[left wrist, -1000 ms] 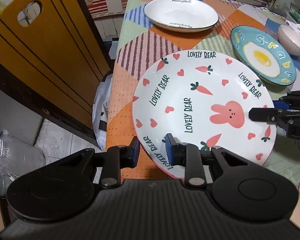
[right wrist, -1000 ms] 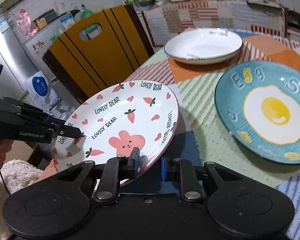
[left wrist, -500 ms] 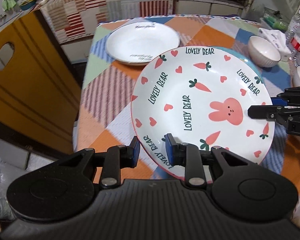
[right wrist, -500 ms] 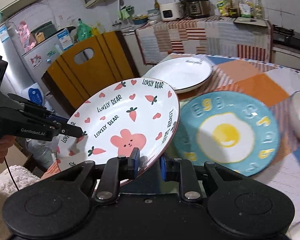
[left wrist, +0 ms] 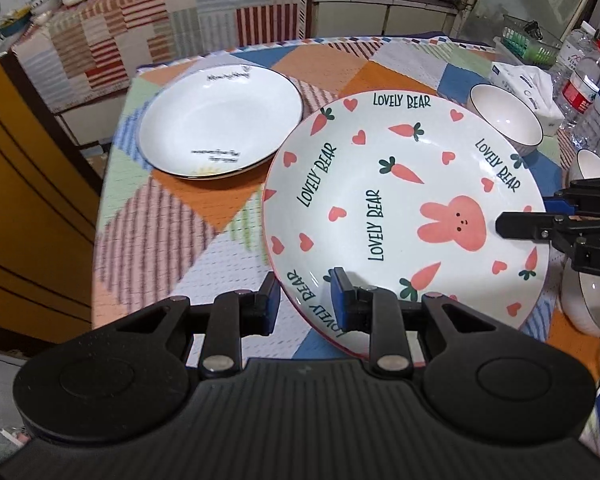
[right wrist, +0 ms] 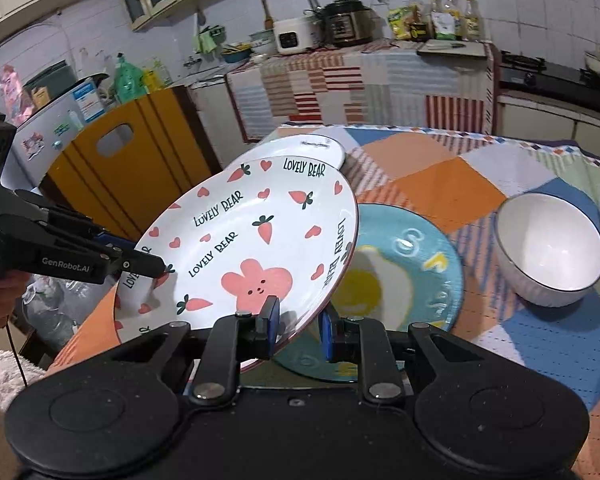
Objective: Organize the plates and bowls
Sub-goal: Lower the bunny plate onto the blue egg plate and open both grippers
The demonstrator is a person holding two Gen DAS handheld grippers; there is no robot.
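The bunny plate (left wrist: 400,208), white with carrots, hearts and "LOVELY BEAR" lettering, is held in the air, tilted, over the table. My left gripper (left wrist: 304,300) is shut on its near rim. My right gripper (right wrist: 298,326) is shut on the opposite rim and shows at the right in the left wrist view (left wrist: 540,224). The plate (right wrist: 244,248) hangs above the blue egg plate (right wrist: 412,280), which lies flat on the table. A plain white deep plate (left wrist: 220,120) lies at the far left of the table.
White bowls (right wrist: 548,248) (left wrist: 508,116) stand to the right on the patchwork tablecloth (left wrist: 180,232). Water bottles (left wrist: 580,80) and a tissue pack (left wrist: 524,84) sit at the far right. A yellow wooden chair back (right wrist: 124,160) stands by the table's left edge.
Both grippers have carried the bunny plate up and further in over the table, so that it now hangs above the blue egg plate. Both grips are unchanged.
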